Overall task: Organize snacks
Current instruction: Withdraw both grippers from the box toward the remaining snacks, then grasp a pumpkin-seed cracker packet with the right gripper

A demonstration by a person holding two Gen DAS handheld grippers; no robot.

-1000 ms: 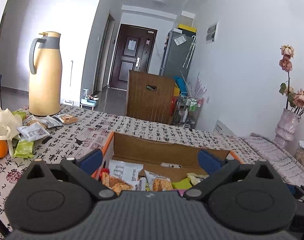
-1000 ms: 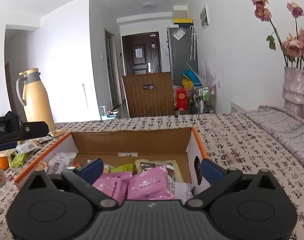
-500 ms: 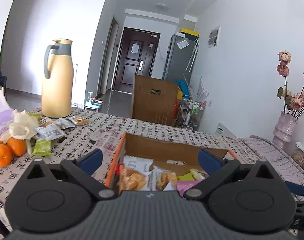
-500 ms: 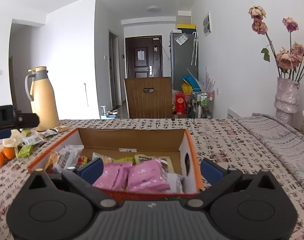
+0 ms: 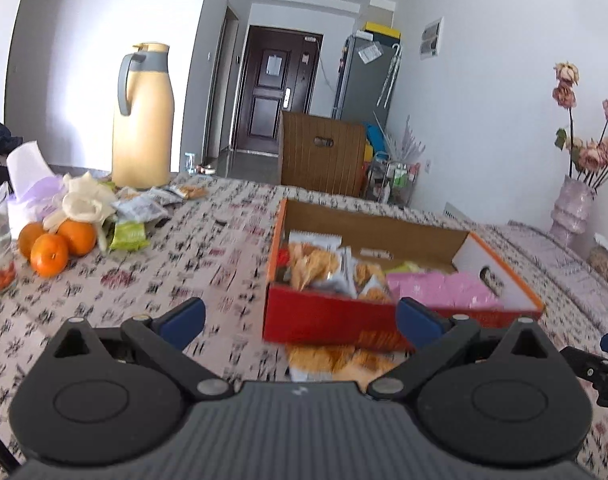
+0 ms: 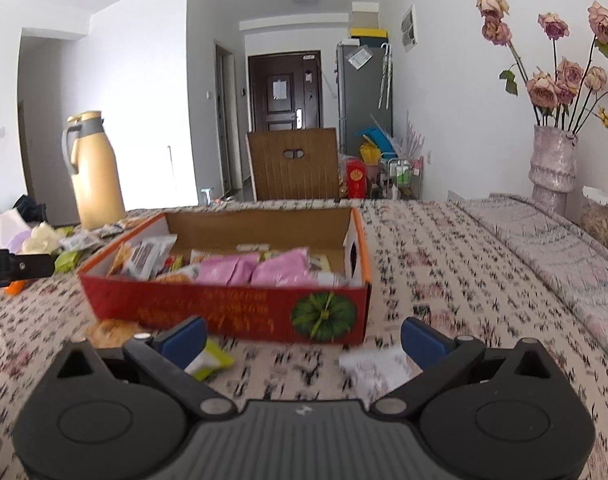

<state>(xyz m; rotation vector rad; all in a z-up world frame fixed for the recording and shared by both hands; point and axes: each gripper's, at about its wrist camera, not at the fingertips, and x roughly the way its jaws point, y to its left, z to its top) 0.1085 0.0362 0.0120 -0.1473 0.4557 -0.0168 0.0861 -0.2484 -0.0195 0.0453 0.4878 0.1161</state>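
You're holding both tools low over the table (image 6: 444, 264), and each one is gaping wide with nothing between its fingers. Your left tool (image 5: 299, 320) is pointing at the near left corner of the red snack box (image 5: 328, 316); your right tool (image 6: 301, 334) is facing the box's long red side, the one with the green pumpkin print.

The box is sitting open on the patterned cloth, and it's carrying the sorted snacks: two pink packets (image 6: 255, 270) are lying side by side toward its right end, biscuit packs (image 5: 316, 264) are stacking up at the left end, and the rest is too blurred to count.

Three packets are lying loose on the table just in front of the box: an orange-brown biscuit pack (image 6: 107, 330) at the left, a yellow-green packet (image 6: 209, 360) right beside your right tool's left finger, and a white packet (image 6: 374, 368) near its right finger.

Over by the tall yellow thermos jug (image 5: 143, 120), more loose packets (image 5: 143, 212) are spreading out, well apart from the box. Three oranges (image 5: 55, 242) are clustering there, touching one another. One vase of dried roses (image 6: 554, 160) is standing at the far right.
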